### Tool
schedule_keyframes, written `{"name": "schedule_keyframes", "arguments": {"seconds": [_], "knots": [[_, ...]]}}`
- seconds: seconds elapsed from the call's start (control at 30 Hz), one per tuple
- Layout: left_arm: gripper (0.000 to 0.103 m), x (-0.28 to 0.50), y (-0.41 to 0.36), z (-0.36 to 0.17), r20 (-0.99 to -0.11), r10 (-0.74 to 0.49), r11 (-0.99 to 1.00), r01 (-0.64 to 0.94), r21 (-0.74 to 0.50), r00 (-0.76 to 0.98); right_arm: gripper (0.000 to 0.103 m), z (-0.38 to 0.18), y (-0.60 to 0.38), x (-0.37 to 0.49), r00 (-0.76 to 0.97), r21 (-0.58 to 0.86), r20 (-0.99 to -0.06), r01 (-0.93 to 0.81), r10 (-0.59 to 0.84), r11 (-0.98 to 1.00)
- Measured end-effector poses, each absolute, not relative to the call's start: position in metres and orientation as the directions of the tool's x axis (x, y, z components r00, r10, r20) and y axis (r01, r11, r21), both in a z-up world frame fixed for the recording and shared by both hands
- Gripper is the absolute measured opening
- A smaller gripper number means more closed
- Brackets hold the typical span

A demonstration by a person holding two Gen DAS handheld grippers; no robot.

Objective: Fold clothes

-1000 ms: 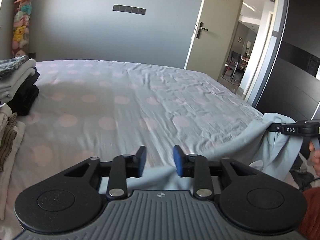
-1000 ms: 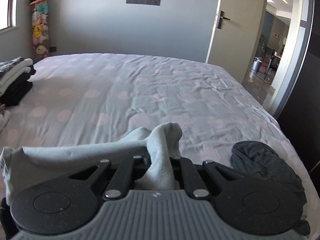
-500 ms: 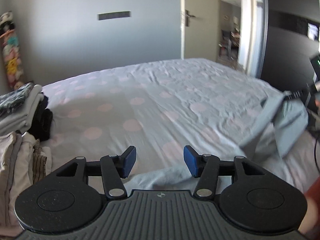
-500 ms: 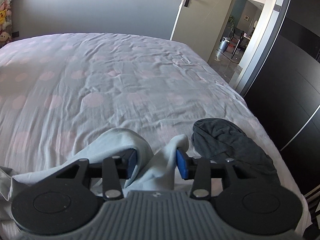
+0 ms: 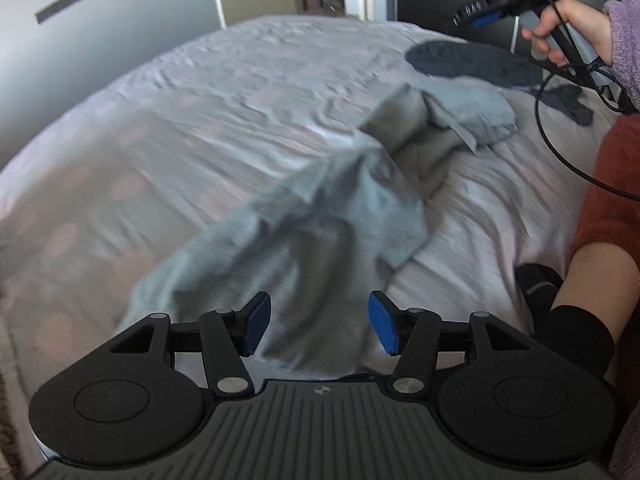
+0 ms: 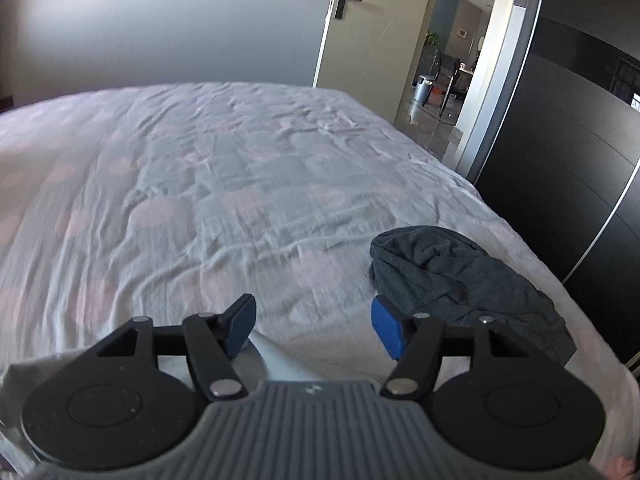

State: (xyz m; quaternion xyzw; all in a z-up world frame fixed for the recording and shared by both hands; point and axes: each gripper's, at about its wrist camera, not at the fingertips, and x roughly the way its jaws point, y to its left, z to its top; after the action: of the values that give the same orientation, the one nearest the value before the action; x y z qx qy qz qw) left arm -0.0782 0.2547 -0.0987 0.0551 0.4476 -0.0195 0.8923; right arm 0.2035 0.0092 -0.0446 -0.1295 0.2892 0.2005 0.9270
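A light grey garment (image 5: 320,216) lies crumpled in a long strip on the bed (image 5: 160,128), from just in front of my left gripper (image 5: 318,326) toward the far right. The left gripper is open and empty, right above the garment's near end. My right gripper (image 6: 314,326) is open and empty above the bed; a bit of the grey garment (image 6: 276,364) shows under it. In the left wrist view the right gripper (image 5: 480,14) is held high at the upper right by a hand.
A dark grey garment (image 6: 460,276) lies crumpled near the bed's right edge, also showing in the left wrist view (image 5: 460,60). A black wardrobe (image 6: 560,140) and an open door (image 6: 352,20) stand to the right. A black cable (image 5: 560,152) hangs from the right gripper.
Both grippers opened and let go of the light grey garment, which dropped onto the bed. The right gripper rose and pulled away; the left view swung right and down.
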Motion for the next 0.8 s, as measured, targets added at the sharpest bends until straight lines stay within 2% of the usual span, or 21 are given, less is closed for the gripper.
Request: {"name": "schedule_keyframes", "arguments": {"seconds": [0.07,0.23,0.43,0.57,0.6,0.67,0.7,0.73,0.8], "knots": [[0.067,-0.067,0.251,-0.110,-0.819,-0.011,0.995,0.090,0.050,0.573,0.080,-0.049,0.001,0.198,0.759,-0.069,-0.559,-0.444,0.334,0.893],[0.068,-0.043,0.235,-0.133,-0.854,-0.062,0.992,0.130,0.006,0.516,0.081,-0.076,-0.013,0.189,0.749,0.025,-0.538,-0.446,0.388,0.895],[0.068,-0.023,0.225,-0.161,-0.909,0.002,0.991,0.118,0.056,0.416,0.081,-0.102,-0.030,0.196,0.741,0.146,-0.535,-0.392,0.406,0.908],[0.070,-0.014,0.226,-0.172,-0.926,0.043,0.995,0.072,0.075,0.376,0.081,-0.108,-0.033,0.202,0.741,0.168,-0.527,-0.391,0.417,0.905],[0.066,-0.013,0.228,-0.170,-0.925,0.055,0.996,0.047,0.079,0.376,0.081,-0.110,-0.032,0.204,0.736,0.163,-0.535,-0.391,0.414,0.906],[0.040,-0.011,0.231,-0.166,-0.923,0.082,0.996,-0.003,0.087,0.376,0.081,-0.115,-0.031,0.208,0.725,0.155,-0.558,-0.389,0.405,0.908],[0.019,-0.012,0.233,-0.163,-0.919,0.106,0.994,-0.025,0.104,0.381,0.081,-0.117,-0.031,0.210,0.718,0.158,-0.567,-0.386,0.404,0.909],[0.008,-0.014,0.237,-0.159,-0.914,0.120,0.993,-0.045,0.111,0.389,0.081,-0.118,-0.031,0.211,0.714,0.160,-0.574,-0.384,0.402,0.909],[0.007,-0.019,0.247,-0.144,-0.894,0.141,0.990,-0.088,0.114,0.424,0.081,-0.118,-0.030,0.212,0.707,0.160,-0.582,-0.385,0.402,0.909]]}}
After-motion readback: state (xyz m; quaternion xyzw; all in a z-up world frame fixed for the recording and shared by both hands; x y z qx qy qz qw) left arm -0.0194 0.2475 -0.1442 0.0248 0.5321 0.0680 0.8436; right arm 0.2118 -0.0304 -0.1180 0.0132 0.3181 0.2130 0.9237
